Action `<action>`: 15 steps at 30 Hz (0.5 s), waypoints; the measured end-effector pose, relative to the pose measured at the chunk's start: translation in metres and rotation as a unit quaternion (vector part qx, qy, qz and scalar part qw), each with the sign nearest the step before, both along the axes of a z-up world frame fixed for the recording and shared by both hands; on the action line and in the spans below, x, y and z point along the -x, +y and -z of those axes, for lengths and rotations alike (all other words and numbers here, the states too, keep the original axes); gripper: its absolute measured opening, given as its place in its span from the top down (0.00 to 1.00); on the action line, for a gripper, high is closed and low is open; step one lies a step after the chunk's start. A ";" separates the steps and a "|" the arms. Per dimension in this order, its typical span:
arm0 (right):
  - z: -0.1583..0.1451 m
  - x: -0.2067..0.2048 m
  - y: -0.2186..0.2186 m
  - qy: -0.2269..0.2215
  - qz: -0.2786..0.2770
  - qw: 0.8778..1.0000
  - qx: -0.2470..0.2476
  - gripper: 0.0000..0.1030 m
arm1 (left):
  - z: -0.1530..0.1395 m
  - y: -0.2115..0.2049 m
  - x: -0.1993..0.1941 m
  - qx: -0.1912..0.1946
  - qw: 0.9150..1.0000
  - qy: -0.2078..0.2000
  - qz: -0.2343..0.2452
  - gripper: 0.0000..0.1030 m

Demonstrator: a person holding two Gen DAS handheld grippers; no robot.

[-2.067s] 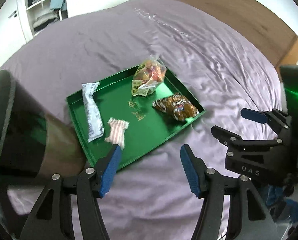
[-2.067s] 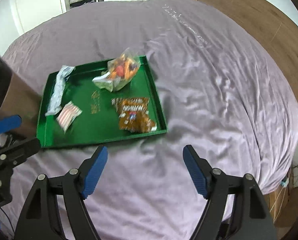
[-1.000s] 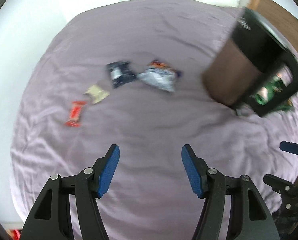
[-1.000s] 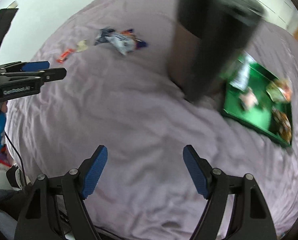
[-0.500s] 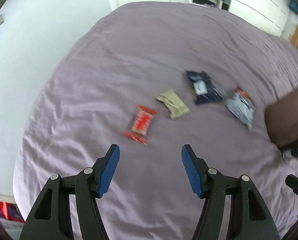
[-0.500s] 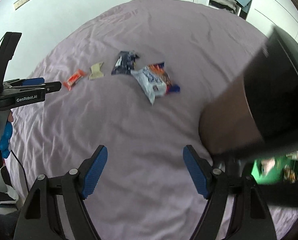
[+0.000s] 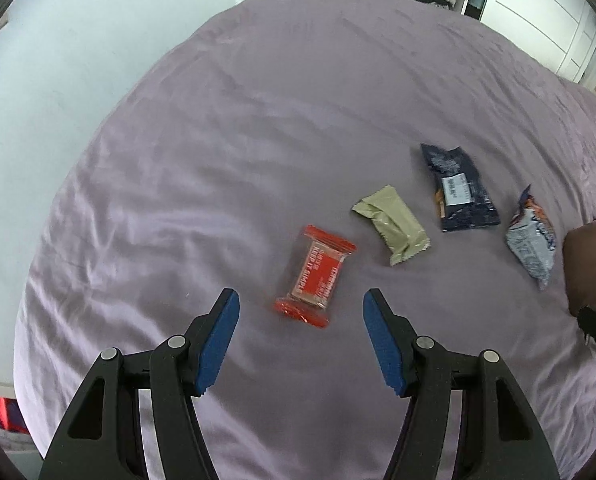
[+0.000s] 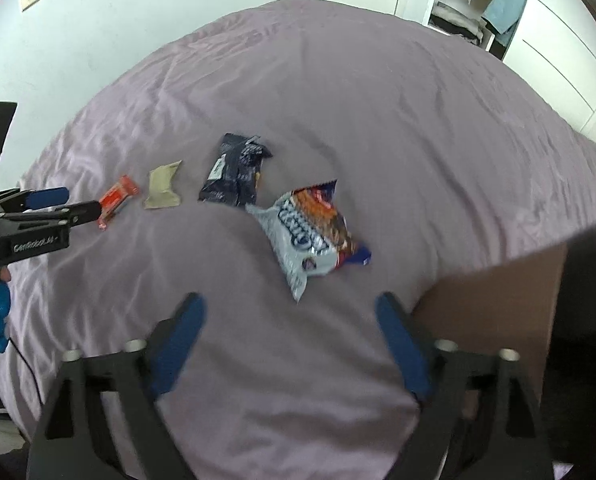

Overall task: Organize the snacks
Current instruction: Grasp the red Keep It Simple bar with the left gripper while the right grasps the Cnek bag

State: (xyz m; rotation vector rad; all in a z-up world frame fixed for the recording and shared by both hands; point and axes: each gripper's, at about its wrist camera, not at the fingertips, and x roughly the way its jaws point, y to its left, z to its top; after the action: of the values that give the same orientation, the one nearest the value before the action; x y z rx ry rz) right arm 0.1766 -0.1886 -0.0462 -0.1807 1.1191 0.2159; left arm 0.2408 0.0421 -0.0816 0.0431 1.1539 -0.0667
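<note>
4 snacks lie in a row on the purple bed (image 7: 257, 120): a red bar (image 7: 316, 276), a tan packet (image 7: 392, 224), a dark blue packet (image 7: 458, 190) and a silver bag (image 8: 310, 232). The left tool (image 7: 300, 336) hangs just short of the red bar, fingers spread wide and holding nothing. The right tool (image 8: 289, 344) hovers near the silver bag, also wide apart and empty. A brown box (image 8: 498, 304) stands beside its right finger.

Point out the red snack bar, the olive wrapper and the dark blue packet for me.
red snack bar (image 7: 316, 276), left wrist view, on its red label.
olive wrapper (image 7: 392, 224), left wrist view, mid-pack.
dark blue packet (image 7: 458, 192), left wrist view, on its white label.
</note>
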 end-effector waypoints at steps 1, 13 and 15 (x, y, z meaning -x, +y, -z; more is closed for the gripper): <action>0.003 -0.005 0.002 0.000 -0.004 1.000 0.004 0.01 | 0.003 0.000 -0.003 -0.002 1.000 0.002 0.002 0.43; 0.042 -0.051 0.013 0.011 -0.036 0.997 0.071 0.01 | 0.028 0.000 -0.032 -0.007 1.000 0.020 0.009 0.43; 0.049 -0.058 0.011 0.015 -0.036 0.996 0.076 0.01 | 0.031 -0.002 -0.036 -0.009 1.000 0.021 0.013 0.43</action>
State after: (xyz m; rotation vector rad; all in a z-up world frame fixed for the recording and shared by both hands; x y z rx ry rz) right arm 0.2342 -0.1773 -0.0950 -0.3535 1.1613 0.1985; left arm 0.2766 0.0397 -0.1123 0.0728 1.1965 -0.0794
